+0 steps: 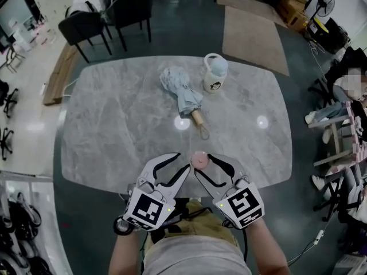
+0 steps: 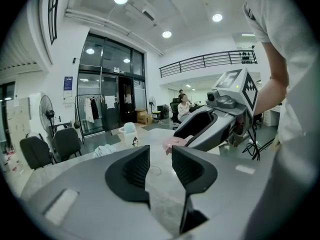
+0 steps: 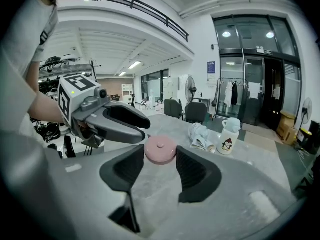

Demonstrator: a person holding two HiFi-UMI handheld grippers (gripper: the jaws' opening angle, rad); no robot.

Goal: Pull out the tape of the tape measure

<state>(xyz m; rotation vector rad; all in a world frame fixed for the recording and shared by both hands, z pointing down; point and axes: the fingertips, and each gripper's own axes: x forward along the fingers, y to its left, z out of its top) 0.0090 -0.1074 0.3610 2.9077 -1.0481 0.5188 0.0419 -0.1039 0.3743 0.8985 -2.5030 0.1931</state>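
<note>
A small round pink tape measure (image 1: pixel 199 158) hangs above the near edge of the grey marble table (image 1: pixel 114 130). My right gripper (image 1: pixel 202 162) is shut on it, the case clamped between the jaw tips. In the right gripper view the pink case (image 3: pixel 160 149) fills the gap at the tips of the right gripper (image 3: pixel 160 156). My left gripper (image 1: pixel 182 162) is close on the left, its tips almost at the case, open with nothing between them. From the left gripper view, the left gripper (image 2: pixel 160 156) looks at the tape measure (image 2: pixel 171 144) just beyond. No tape is seen drawn out.
A folded pale blue umbrella (image 1: pixel 183 96) lies at the table's middle, with a white lidded bottle (image 1: pixel 215 73) behind it. Dark chairs (image 1: pixel 106 16) stand beyond the far left corner. A seated person (image 1: pixel 344 96) and a stand are at the right.
</note>
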